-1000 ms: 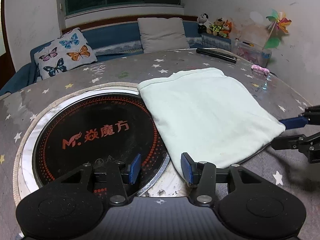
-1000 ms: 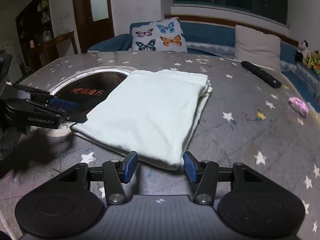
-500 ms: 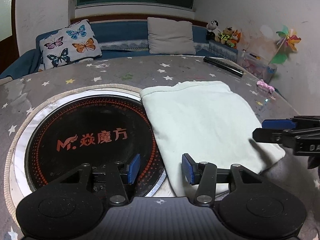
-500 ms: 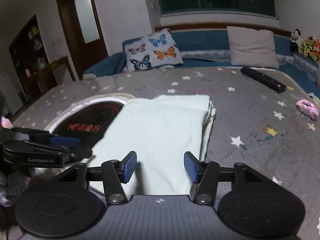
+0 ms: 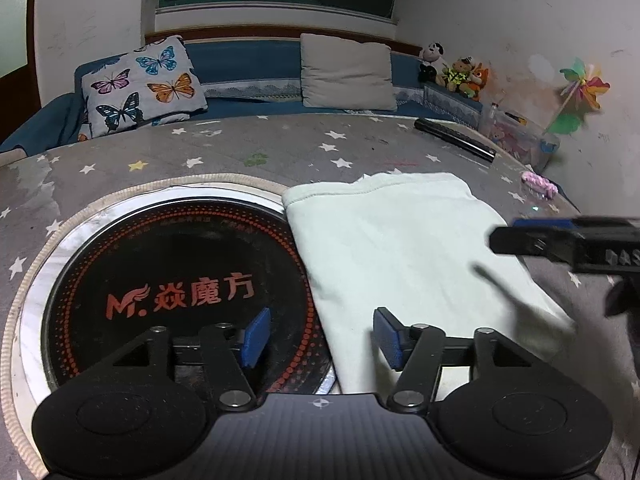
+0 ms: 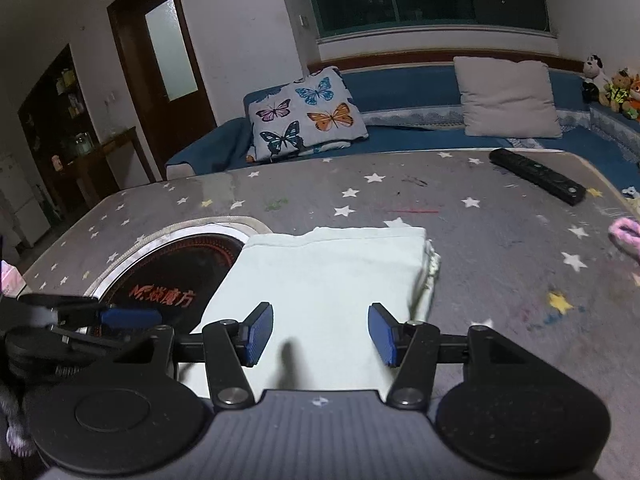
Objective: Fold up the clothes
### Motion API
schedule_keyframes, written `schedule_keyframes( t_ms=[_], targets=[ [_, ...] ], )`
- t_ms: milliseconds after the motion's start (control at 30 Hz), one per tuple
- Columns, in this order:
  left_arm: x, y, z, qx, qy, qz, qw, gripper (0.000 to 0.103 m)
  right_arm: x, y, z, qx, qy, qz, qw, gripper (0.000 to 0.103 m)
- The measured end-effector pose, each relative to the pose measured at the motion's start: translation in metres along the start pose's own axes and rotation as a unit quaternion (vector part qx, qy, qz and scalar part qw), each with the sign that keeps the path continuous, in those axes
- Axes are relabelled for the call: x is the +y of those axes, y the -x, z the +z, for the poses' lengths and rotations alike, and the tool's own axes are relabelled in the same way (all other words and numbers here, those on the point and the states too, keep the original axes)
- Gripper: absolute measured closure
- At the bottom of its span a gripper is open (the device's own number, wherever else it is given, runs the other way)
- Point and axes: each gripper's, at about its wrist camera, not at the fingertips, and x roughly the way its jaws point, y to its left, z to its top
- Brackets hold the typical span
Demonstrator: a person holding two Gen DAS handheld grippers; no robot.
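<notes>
A pale mint folded garment [image 5: 400, 248] [image 6: 332, 280] lies flat on the star-patterned table, its left edge overlapping the round cooktop. My left gripper [image 5: 322, 336] hovers over the garment's near left edge with its jaws opening. The cloth edge runs under the gap and the pads do not press on it. My right gripper [image 6: 320, 334] stands open above the garment's near side, holding nothing. From the left wrist view the right gripper [image 5: 506, 234] reaches in over the cloth's right edge. The left gripper [image 6: 128, 309] shows at the left of the right wrist view.
A black round cooktop [image 5: 180, 292] with a red logo is set into the table [image 5: 280, 148] on the left. A black remote [image 6: 536, 176] and a pink item [image 6: 624, 232] lie at the far right. A blue sofa with a butterfly pillow [image 5: 144, 84] stands behind.
The left jaws have spread wider. The right gripper has moved from the garment's near right corner in over the cloth, and both views have tilted up a little.
</notes>
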Motion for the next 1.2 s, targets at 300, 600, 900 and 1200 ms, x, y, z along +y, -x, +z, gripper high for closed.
schedule_keyframes(
  t_ms=[300, 600, 900, 1200],
  targets=[
    [-0.001, -0.003, -0.003, 0.004, -0.003, 0.003, 1.0, 0.018, -0.002, -0.031, -0.002, 0.021, 0.001, -0.003, 1.0, 0.039],
    [-0.006, 0.006, -0.005, -0.011, -0.024, 0.005, 0.9996, 0.0, 0.009, -0.012, -0.009, 0.013, 0.017, -0.001, 1.0, 0.033],
    [-0.011, 0.016, -0.01, -0.019, -0.037, 0.009, 0.9991, 0.0, 0.023, 0.009, -0.019, 0.008, 0.026, 0.02, 0.999, 0.029],
    [-0.016, 0.028, -0.018, -0.03, -0.05, 0.022, 0.998, 0.0, 0.029, 0.017, -0.034, 0.014, -0.001, 0.035, 0.999, 0.027]
  ],
)
